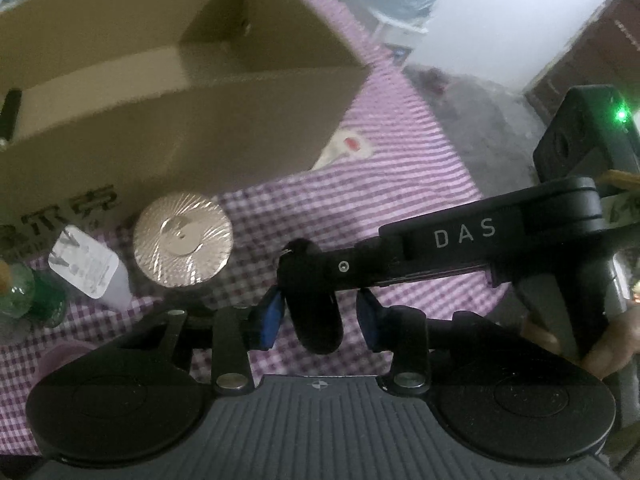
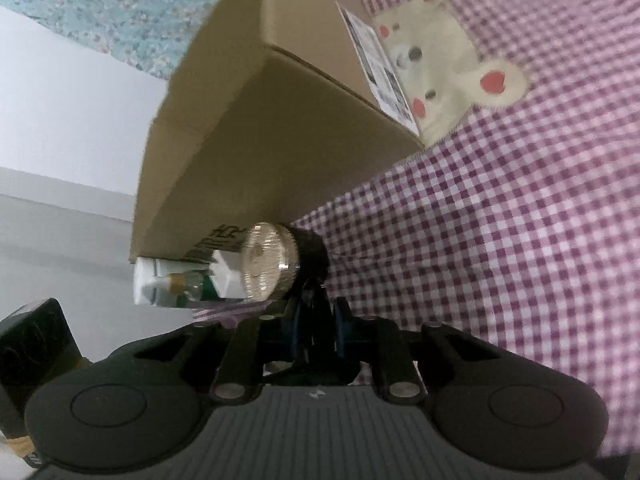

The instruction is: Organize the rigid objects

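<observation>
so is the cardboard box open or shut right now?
Open. The left wrist view looks down past the rim into the cardboard box: bare inner walls and a corner show, with no flaps over the top.

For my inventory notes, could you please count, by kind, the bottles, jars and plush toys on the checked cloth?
Bottles: 2 (green, white)
Jars: 1
Plush toys: 1
Total: 4

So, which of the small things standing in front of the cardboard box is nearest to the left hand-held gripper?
The round jar with the shiny silver ribbed lid. The white carton and the green glass bottle stand farther left of the left hand-held gripper.
</observation>
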Available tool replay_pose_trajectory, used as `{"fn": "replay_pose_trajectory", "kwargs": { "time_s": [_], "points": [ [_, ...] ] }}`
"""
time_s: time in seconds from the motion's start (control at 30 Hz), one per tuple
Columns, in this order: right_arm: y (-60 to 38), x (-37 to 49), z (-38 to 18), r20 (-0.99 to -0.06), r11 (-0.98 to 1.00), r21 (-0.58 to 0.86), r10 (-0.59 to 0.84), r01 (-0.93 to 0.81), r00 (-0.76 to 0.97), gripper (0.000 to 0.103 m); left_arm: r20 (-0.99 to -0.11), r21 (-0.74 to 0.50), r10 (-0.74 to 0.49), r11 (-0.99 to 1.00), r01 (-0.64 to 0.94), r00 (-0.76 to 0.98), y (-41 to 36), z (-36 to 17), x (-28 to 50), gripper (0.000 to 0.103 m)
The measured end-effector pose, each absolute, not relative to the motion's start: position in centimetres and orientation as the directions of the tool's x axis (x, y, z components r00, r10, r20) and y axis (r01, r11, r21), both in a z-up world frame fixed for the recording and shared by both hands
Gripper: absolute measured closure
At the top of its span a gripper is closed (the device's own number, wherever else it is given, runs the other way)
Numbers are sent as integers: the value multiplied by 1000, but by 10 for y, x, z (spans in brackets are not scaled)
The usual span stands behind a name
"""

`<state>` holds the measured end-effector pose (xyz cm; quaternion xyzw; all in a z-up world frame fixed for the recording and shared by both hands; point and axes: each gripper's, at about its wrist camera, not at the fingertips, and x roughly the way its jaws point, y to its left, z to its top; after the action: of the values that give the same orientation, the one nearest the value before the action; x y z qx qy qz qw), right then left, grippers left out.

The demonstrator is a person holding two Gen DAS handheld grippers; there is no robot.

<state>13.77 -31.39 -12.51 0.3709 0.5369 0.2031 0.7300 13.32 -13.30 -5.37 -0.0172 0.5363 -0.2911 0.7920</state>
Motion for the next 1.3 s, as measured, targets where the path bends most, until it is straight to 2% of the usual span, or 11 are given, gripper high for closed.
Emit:
{"fn": "replay_pose_trajectory", "kwargs": {
  "time_s": [0.3,0.43,0.57,0.7,0.93,1.13,1.3],
  "points": [
    [-301,122,-33,-582,666,745,679,-40,447,85,-754,-353,-535,820,451,381,-100,26,125,64],
    [-271,157,1,-539,651,745,717,-147,442,85,-730,-338,-501,856,391,465,-64,54,147,64],
    [-235,214,12,-524,627,752,756,-204,392,85,-752,-330,-441,896,299,491,-38,59,187,64],
    [-206,280,-7,-539,602,781,785,-166,306,85,-802,-333,-385,923,194,456,-14,44,233,64],
    [-166,355,-73,-562,572,819,813,-35,152,85,-877,-222,-240,971,92,415,4,13,268,62],
    [-148,373,-116,-584,581,812,806,52,98,86,-870,-206,-216,976,71,444,17,16,267,60],
    [-148,376,-132,-609,601,793,787,101,97,85,-845,-238,-245,968,77,476,21,27,259,58]
  ]
}}
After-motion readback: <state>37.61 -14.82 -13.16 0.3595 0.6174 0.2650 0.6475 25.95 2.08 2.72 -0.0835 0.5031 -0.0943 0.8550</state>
